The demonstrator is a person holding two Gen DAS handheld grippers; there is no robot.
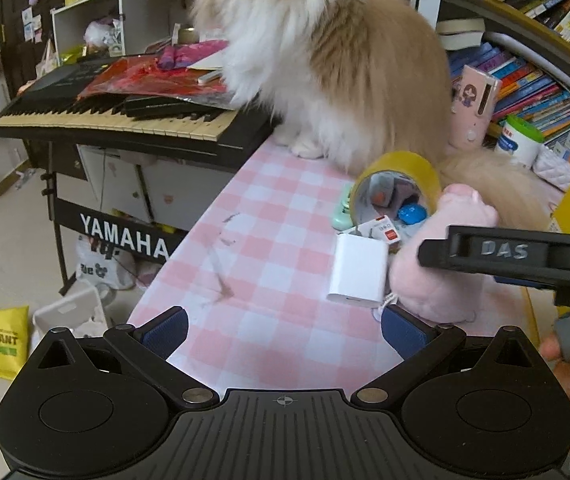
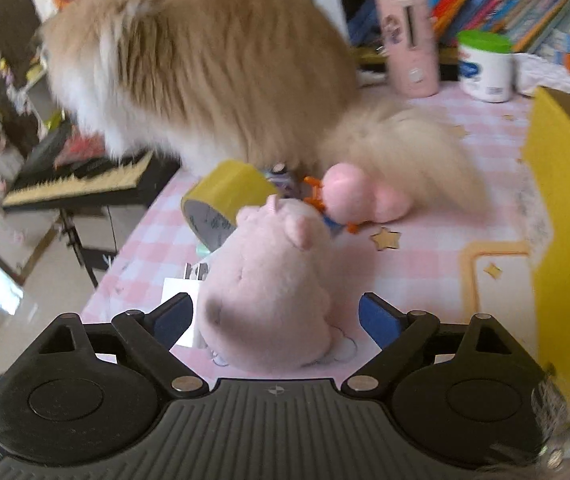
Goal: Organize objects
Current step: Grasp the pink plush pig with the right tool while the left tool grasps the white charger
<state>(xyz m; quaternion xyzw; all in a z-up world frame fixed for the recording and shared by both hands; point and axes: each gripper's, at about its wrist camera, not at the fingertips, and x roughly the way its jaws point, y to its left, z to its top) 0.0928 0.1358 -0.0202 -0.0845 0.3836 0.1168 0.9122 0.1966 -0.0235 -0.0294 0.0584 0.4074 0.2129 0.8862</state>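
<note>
A pink plush toy [image 2: 269, 296] sits on the pink checked tablecloth [image 1: 277, 240]. My right gripper [image 2: 277, 320] is open, its blue pads on either side of the plush, not touching it. The plush also shows in the left wrist view [image 1: 437, 264], with the right gripper's black body in front of it. My left gripper [image 1: 285, 332] is open and empty over bare cloth. A white charger [image 1: 359, 272] lies next to the plush. A yellow tape roll [image 1: 399, 188] stands behind it. A second pink toy [image 2: 361, 196] lies further back.
A fluffy tan and white cat [image 1: 325, 60] sits on the table behind the objects, tail [image 2: 405, 156] curled beside the toys. A Yamaha keyboard [image 1: 117, 116] stands left. A yellow box [image 2: 565, 208] is at right. A pink case [image 2: 409, 48], a white tub [image 2: 485, 68] and bookshelves are behind.
</note>
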